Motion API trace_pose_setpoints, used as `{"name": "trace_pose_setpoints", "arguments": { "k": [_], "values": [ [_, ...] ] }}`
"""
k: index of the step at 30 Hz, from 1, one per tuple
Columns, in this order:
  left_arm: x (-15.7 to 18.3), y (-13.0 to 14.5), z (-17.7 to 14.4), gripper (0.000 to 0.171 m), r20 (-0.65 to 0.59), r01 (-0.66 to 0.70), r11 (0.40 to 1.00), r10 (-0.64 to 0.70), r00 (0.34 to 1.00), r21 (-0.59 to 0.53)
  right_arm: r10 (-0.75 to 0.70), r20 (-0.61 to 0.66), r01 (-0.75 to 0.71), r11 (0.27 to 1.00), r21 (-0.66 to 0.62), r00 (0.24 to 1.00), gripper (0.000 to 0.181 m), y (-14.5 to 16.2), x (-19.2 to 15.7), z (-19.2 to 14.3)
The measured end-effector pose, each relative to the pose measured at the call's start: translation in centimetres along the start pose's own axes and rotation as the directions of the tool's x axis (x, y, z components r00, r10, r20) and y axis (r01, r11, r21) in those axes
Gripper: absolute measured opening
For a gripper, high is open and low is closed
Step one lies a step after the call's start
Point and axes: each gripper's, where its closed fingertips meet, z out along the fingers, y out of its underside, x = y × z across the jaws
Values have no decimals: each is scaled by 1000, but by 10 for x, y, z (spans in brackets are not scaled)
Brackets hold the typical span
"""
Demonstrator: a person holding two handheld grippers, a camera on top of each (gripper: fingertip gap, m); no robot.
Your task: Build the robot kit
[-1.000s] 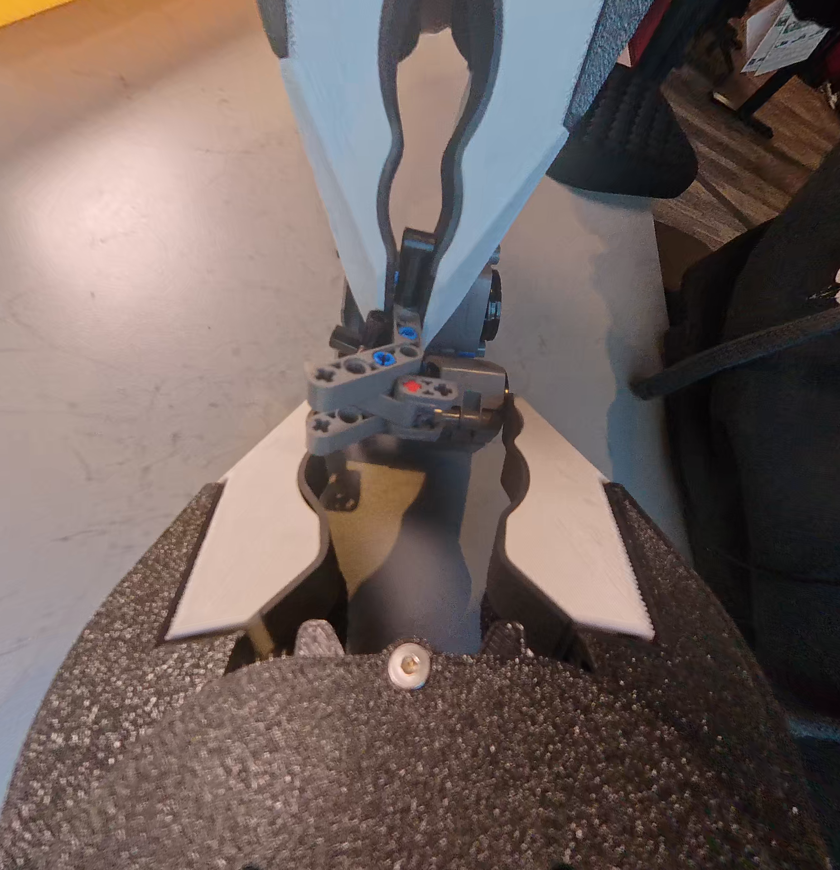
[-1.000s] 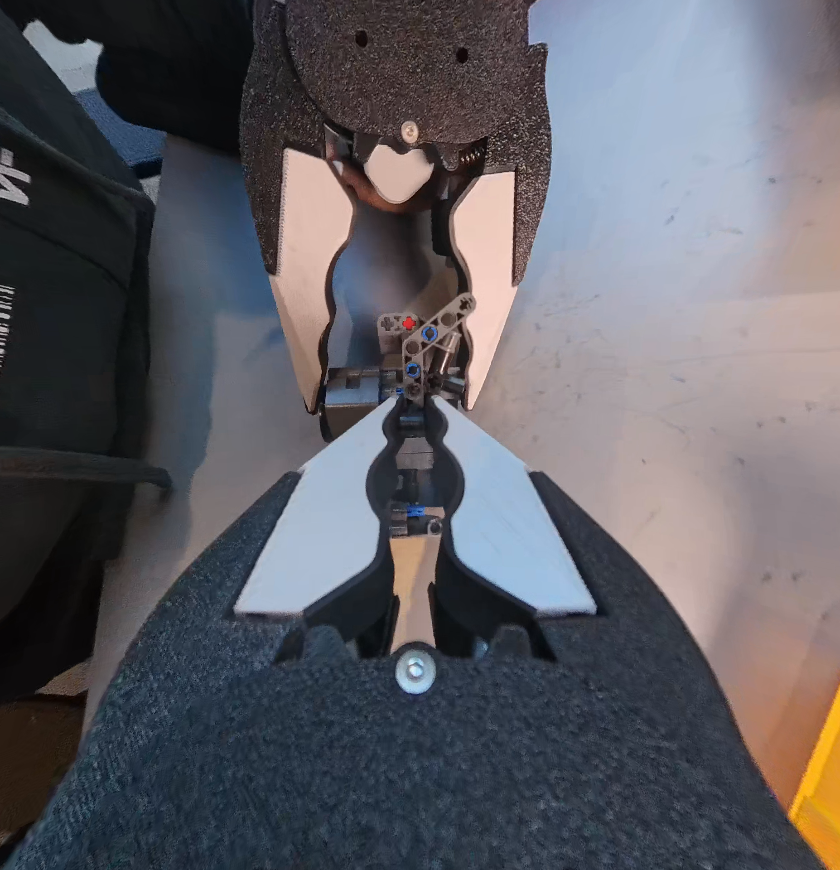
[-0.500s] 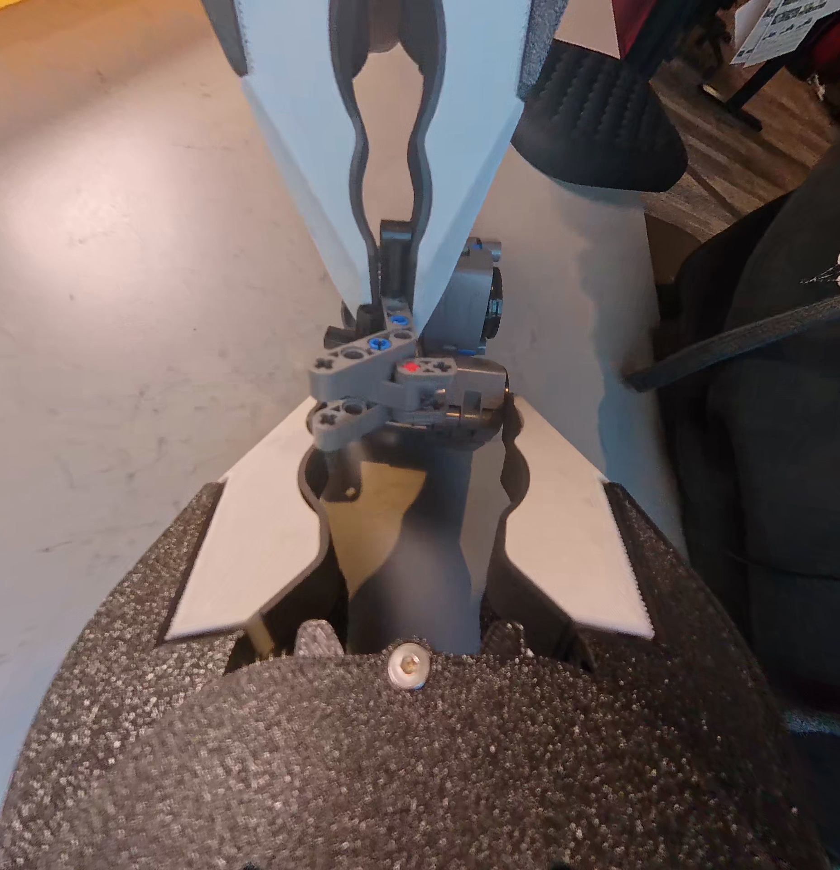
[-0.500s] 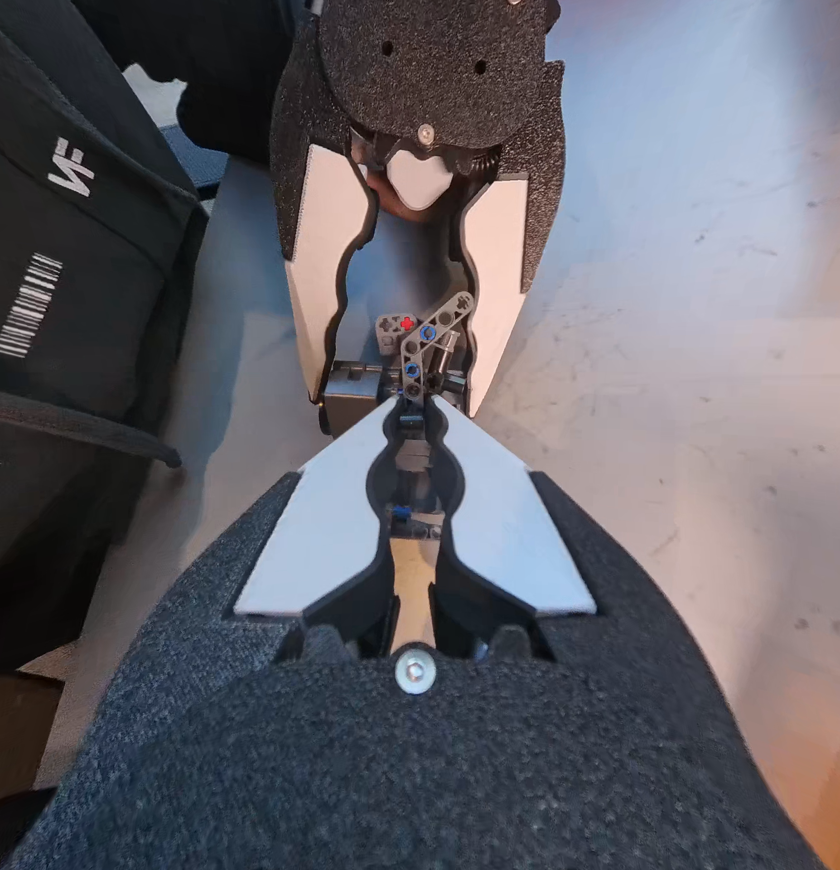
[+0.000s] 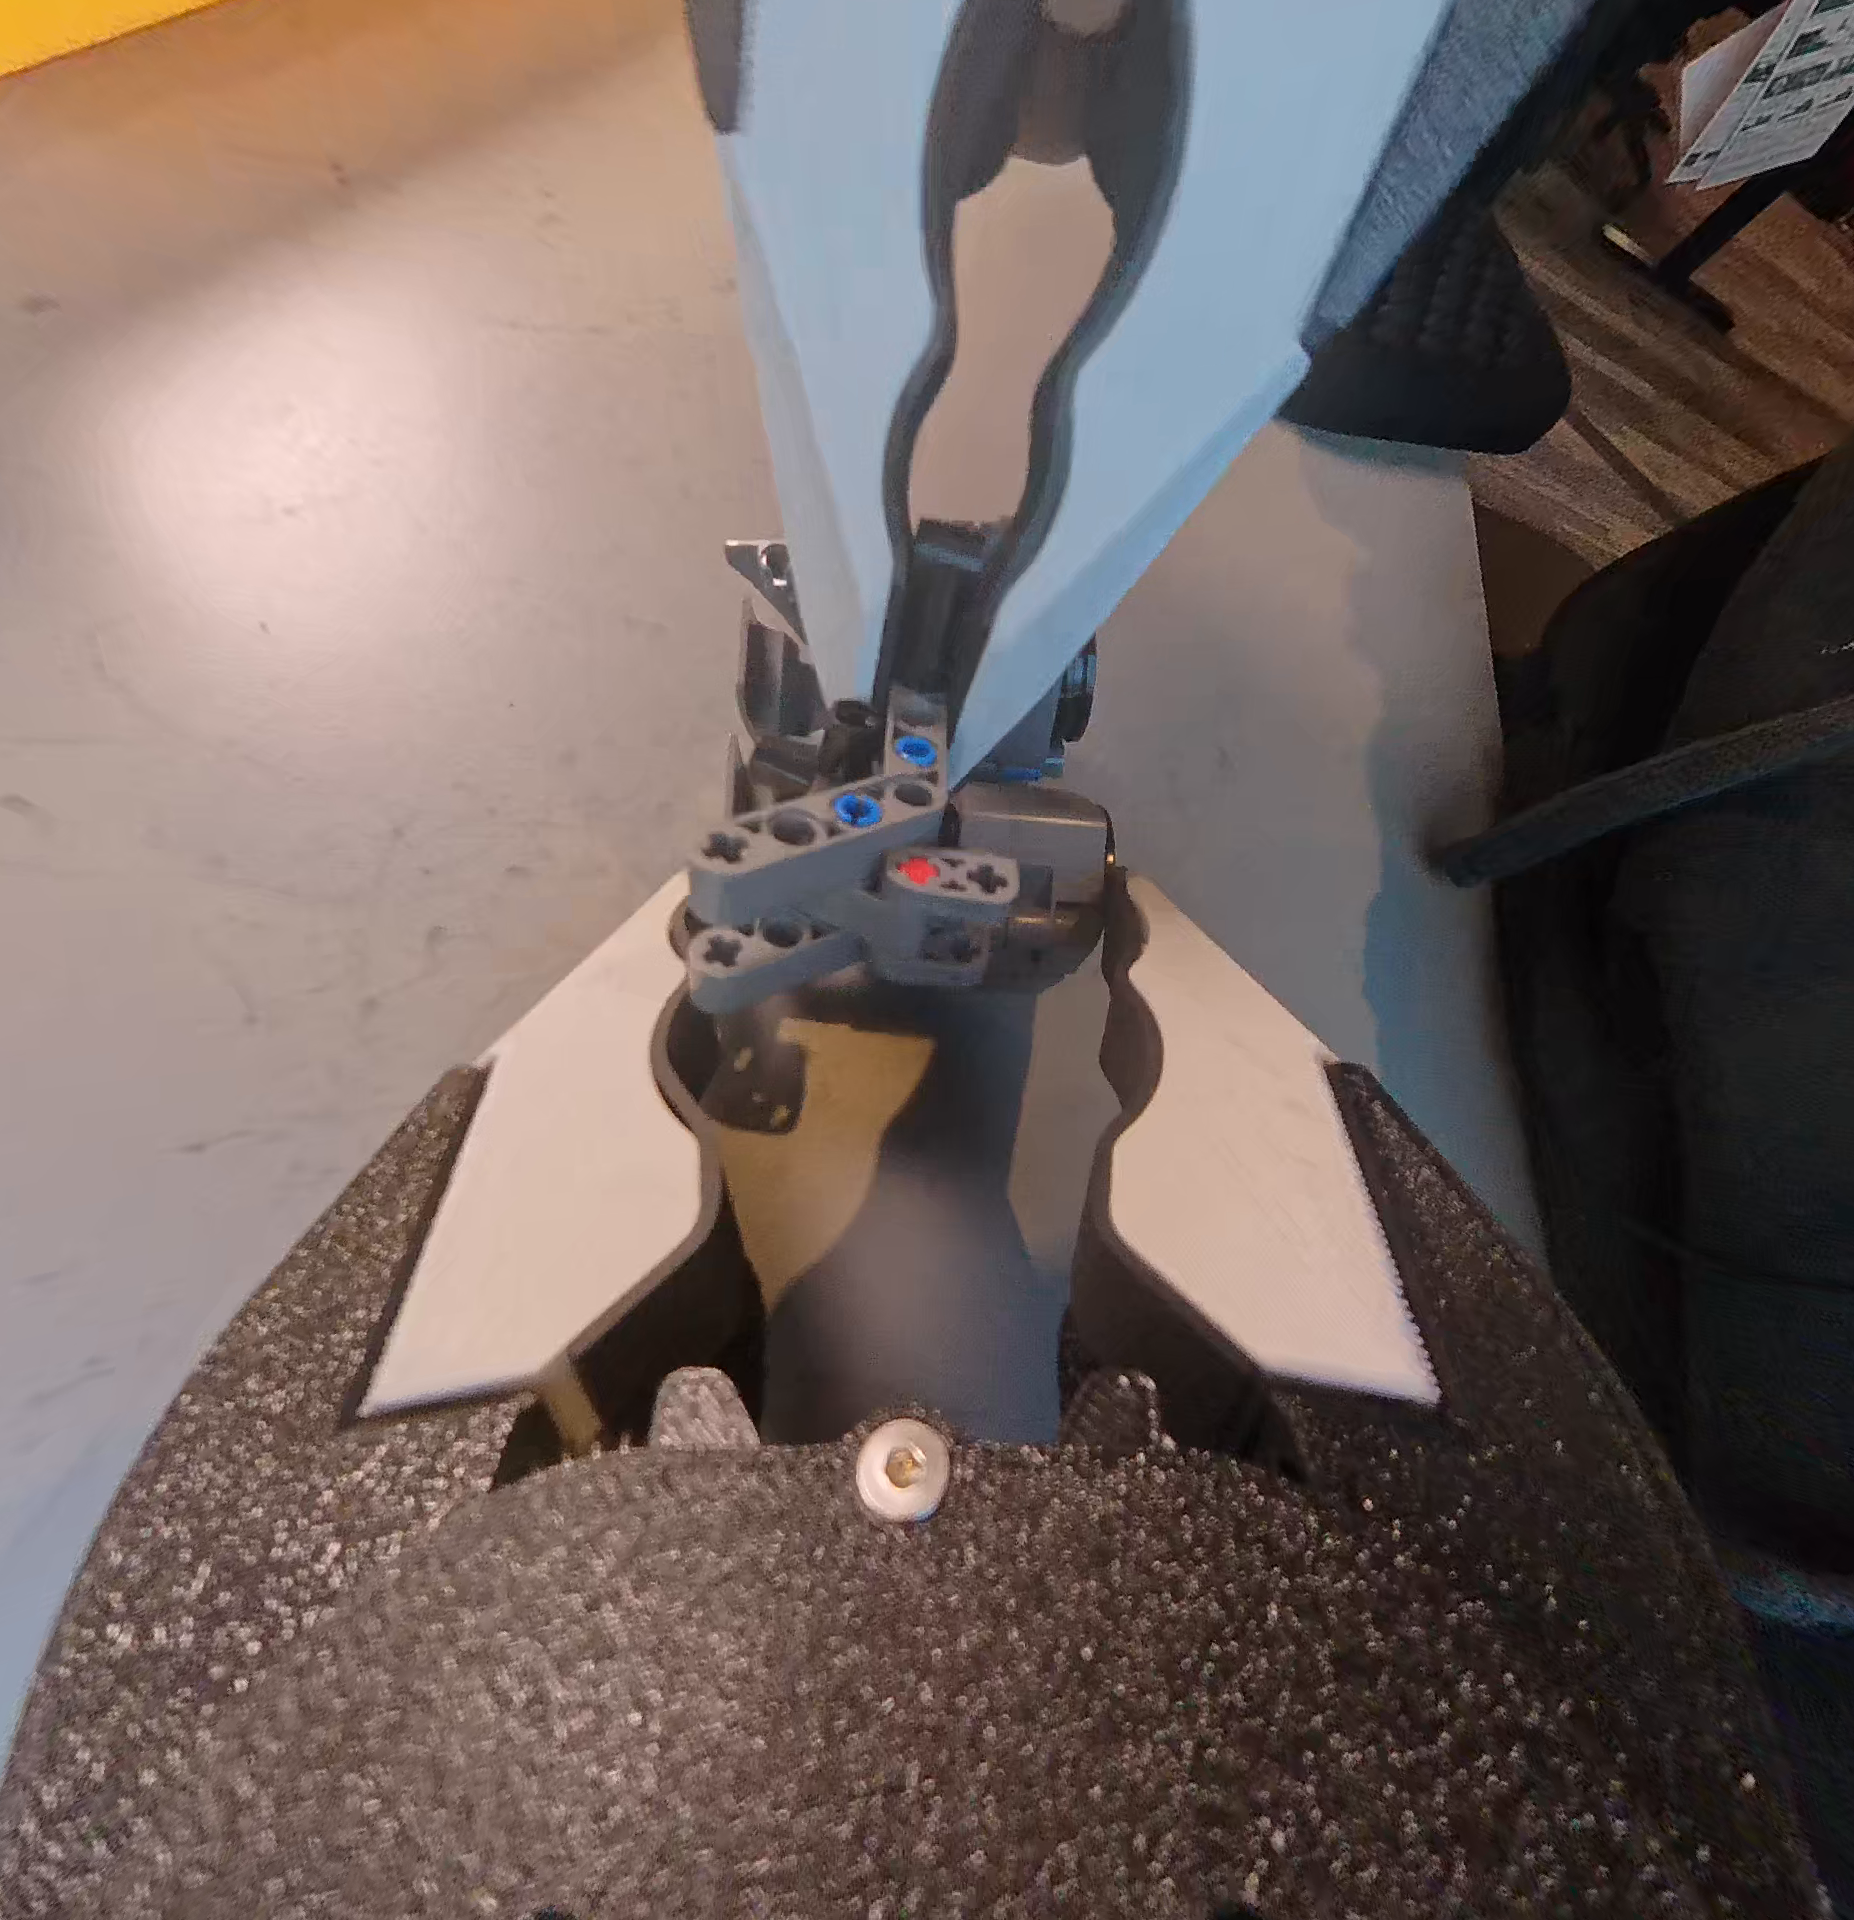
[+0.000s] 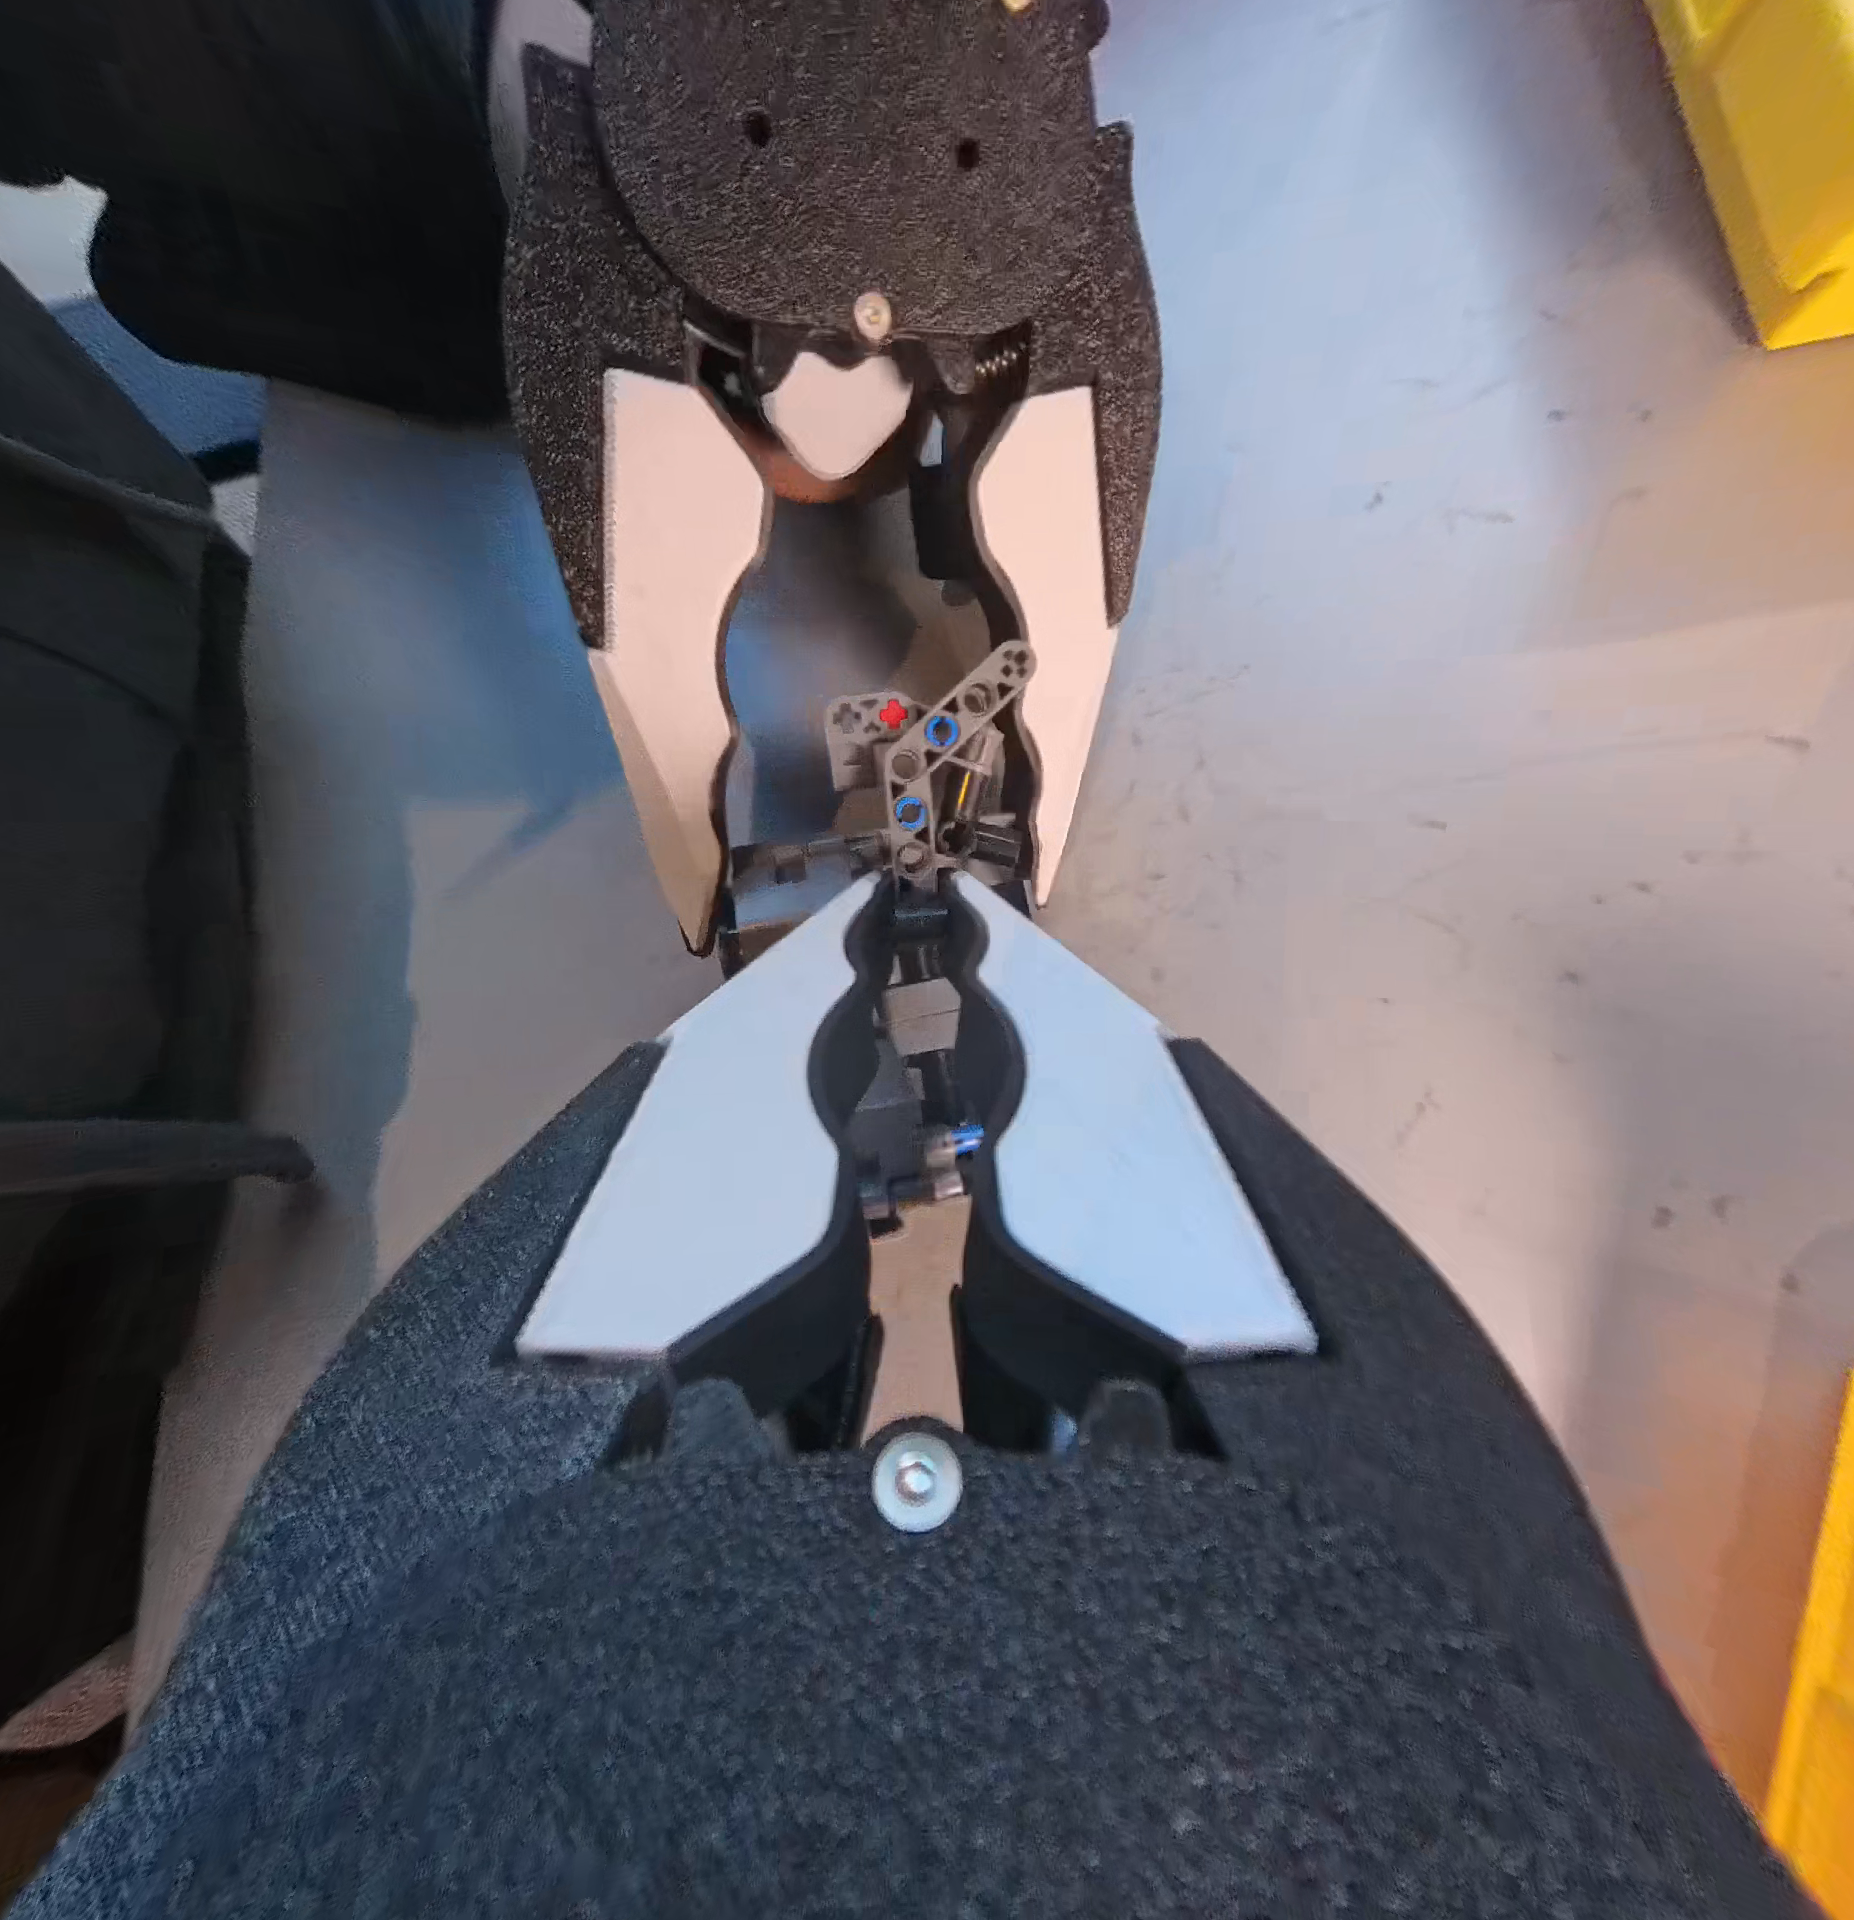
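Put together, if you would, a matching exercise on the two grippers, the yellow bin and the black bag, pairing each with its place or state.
Things:
1. left gripper
2. right gripper
3. yellow bin
4. black bag

Places or states:
a. fingers nearly together, pinching the narrow end of the grey brick assembly
b. fingers wide apart, clasping the assembly's broad end
c. beside the table edge, strap showing
d. on the table, upper right corner of the right wrist view

Pairs: 1-b, 2-a, 3-d, 4-c
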Motion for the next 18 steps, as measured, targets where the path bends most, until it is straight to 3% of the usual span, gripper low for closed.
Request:
{"name": "trace_pose_setpoints", "arguments": {
  "k": [2, 4, 9, 12, 16, 18],
  "values": [
    [0, 0, 0, 74, 3, -5, 1000, 5, 1000, -5, -58, -71, 57, 998, -4, 996, 6, -2, -1, 0],
    [0, 0, 0, 74, 6, -3, 1000, 3, 1000, -4, -15, -91, 17, 999, 28, 996, 6, -1, 0, -1],
    [-3, -1, -1, 74, 15, 14, 1000, -14, 1000, 3, 273, -29, -265, 951, 160, 962, 6, 2, 4, -2],
    [-2, 0, -1, 74, 18, -1, 1000, 1, 1000, -3, 177, -89, -163, 976, 146, 980, 7, 2, 2, -2],
    [-5, 0, -2, 74, 32, 2, 1000, -2, 999, 0, 165, -85, -154, 980, 124, 983, 6, -1, 6, 0],
    [-4, 1, -3, 75, 26, -18, 1000, 19, 999, -5, -31, -79, 38, 995, 97, 996, 6, -5, 1, 1]
  ]
}}
